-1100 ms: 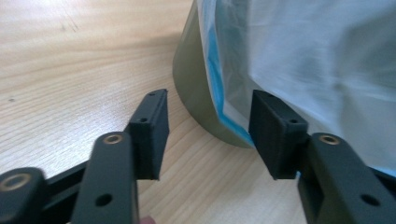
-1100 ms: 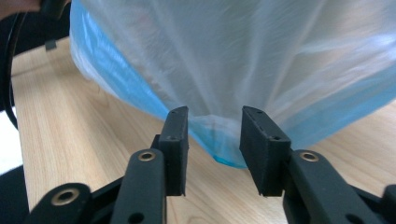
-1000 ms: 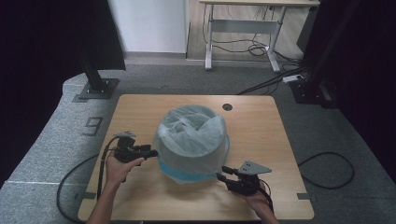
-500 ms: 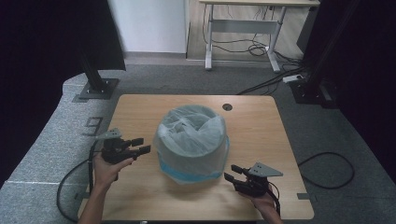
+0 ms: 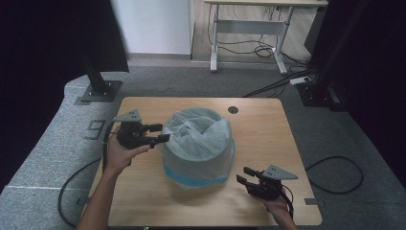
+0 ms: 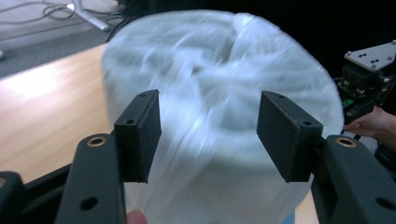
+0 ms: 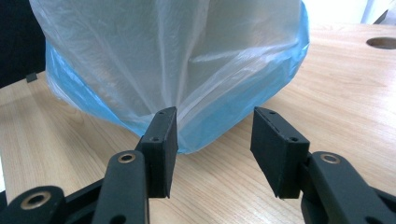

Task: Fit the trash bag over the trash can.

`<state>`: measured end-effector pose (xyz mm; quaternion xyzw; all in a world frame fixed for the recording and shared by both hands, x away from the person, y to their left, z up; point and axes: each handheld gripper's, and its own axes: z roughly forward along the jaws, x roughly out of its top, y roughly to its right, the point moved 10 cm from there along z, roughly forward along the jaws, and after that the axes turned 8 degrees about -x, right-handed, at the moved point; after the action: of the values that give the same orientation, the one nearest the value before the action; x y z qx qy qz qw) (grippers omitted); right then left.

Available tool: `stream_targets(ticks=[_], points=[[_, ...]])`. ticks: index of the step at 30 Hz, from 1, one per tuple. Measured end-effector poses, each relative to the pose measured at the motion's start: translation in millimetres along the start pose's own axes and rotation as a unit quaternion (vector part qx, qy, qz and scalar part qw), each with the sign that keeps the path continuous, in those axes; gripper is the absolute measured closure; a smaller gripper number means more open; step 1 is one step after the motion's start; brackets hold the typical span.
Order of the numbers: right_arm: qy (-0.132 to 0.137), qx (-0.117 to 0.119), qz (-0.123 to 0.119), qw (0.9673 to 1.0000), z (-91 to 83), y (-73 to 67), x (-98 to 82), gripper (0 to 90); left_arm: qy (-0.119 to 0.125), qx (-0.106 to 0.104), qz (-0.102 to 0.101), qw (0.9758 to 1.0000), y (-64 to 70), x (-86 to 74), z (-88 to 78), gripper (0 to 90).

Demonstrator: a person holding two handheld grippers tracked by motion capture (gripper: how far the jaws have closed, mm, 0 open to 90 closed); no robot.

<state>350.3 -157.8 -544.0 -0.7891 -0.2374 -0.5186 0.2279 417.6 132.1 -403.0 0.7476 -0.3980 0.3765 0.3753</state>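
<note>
One bin (image 5: 198,163) – one plastic liner (image 5: 201,136) – two grippers: left (image 5: 160,133), right (image 5: 243,175); one table (image 5: 268,139).

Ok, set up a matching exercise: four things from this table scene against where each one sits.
Things:
1. left gripper
2. right gripper
3. bag-lined bin
4. round hole

Places:
A. middle of the table
B. raised beside the bin's upper rim
C. far edge of the tabletop
D. low, by the bin's base

Pairs: 1-B, 2-D, 3-A, 4-C
</note>
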Motion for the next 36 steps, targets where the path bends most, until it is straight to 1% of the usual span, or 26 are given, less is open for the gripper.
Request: stream_targets(ticks=[2, 4, 5, 7, 10, 12, 14, 15, 16, 18, 20, 21, 23, 25, 27, 29, 30, 34, 35, 36], points=[[0.005, -0.002, 0.002, 1.0, -2.8, 1.5, 2.2, 50.0, -0.008, -0.014, 0.0, 0.9999, 2.1, 10.8, 9.3, 38.2], [0.01, -0.002, 0.004, 0.9999, -5.1, 2.9, 4.3, 50.0, -0.021, -0.022, -0.002, 0.9996, 1.4, 19.7, 20.3, 37.5], [0.011, -0.003, 0.004, 0.9999, -5.9, 3.8, 5.0, 50.0, -0.03, -0.022, -0.003, 0.9993, 0.3, 23.5, 26.0, 37.1], [0.013, -0.005, 0.005, 0.9999, -7.0, 6.0, 6.0, 50.0, -0.044, -0.021, 0.001, 0.9988, -2.4, 31.9, 36.4, 36.8], [0.013, -0.007, 0.008, 0.9999, -8.1, 9.8, 5.5, 50.1, -0.055, -0.034, -0.001, 0.9979, -2.7, 44.2, 53.4, 36.6], [0.01, -0.009, 0.013, 0.9998, -8.9, 12.0, 4.4, 50.2, -0.075, -0.037, -0.002, 0.9965, -3.8, 48.4, 66.8, 36.4], [0.012, -0.006, 0.016, 0.9998, -10.2, 12.2, 4.3, 50.2, -0.105, -0.028, -0.001, 0.994, -5.9, 49.6, 80.9, 36.2], [0.015, -0.002, 0.017, 0.9998, -11.1, 11.5, 4.9, 50.2, -0.121, -0.024, 0.002, 0.9924, -5.9, 49.5, 87.8, 36.2], [0.015, -0.001, 0.016, 0.9998, -12.2, 11.0, 5.1, 50.2, -0.138, -0.022, 0.006, 0.9901, -4.8, 49.4, 96.1, 36.3], [0.017, -0.001, 0.016, 0.9997, -14.0, 11.2, 5.6, 50.2, -0.155, -0.024, 0.01, 0.9876, -2.5, 49.3, 106.8, 36.4], [0.018, -0.002, 0.016, 0.9997, -15.4, 11.8, 5.8, 50.2, -0.171, -0.029, 0.012, 0.9847, 0.3, 48.2, 117.4, 36.5], [0.018, -0.003, 0.016, 0.9997, -15.7, 11.9, 5.7, 50.3, -0.181, -0.031, 0.014, 0.9829, 0.8, 47.0, 122.9, 36.5], [0.018, -0.004, 0.015, 0.9997, -16.6, 11.6, 5.5, 50.3, -0.193, -0.033, 0.012, 0.9805, 0.6, 44.2, 131.1, 36.6], [0.017, -0.003, 0.014, 0.9997, -17.2, 11.2, 5.5, 50.3, -0.2, -0.033, 0.008, 0.9792, -0.2, 41.8, 135.6, 36.6], [0.018, -0.004, 0.014, 0.9997, -17.4, 11.0, 5.7, 50.3, -0.211, -0.032, 0.007, 0.9768, -1.2, 38.0, 139.9, 36.6], [0.018, -0.004, 0.014, 0.9997, -17.4, 11.1, 5.8, 50.3, -0.224, -0.029, 0.01, 0.974, -1.8, 34.0, 143.7, 36.6], [0.017, -0.004, 0.014, 0.9998, -17.3, 11.3, 5.5, 50.3, -0.234, -0.028, 0.012, 0.9719, -2.2, 31.5, 145.8, 36.6], [0.014, -0.005, 0.013, 0.9998, -15.6, 10.7, 4.0, 50.3, -0.256, -0.022, 0.018, 0.9661, -2.3, 24.3, 153.4, 36.6], [0.013, -0.005, 0.011, 0.9998, -15.2, 10.5, 3.6, 50.3, -0.264, -0.021, 0.02, 0.9641, -2.4, 22.1, 155.4, 36.6], [0.011, -0.008, 0.007, 0.9999, -14.7, 10.5, 3.0, 50.3, -0.267, -0.019, 0.019, 0.9633, -2.5, 20.8, 156.7, 36.7]])
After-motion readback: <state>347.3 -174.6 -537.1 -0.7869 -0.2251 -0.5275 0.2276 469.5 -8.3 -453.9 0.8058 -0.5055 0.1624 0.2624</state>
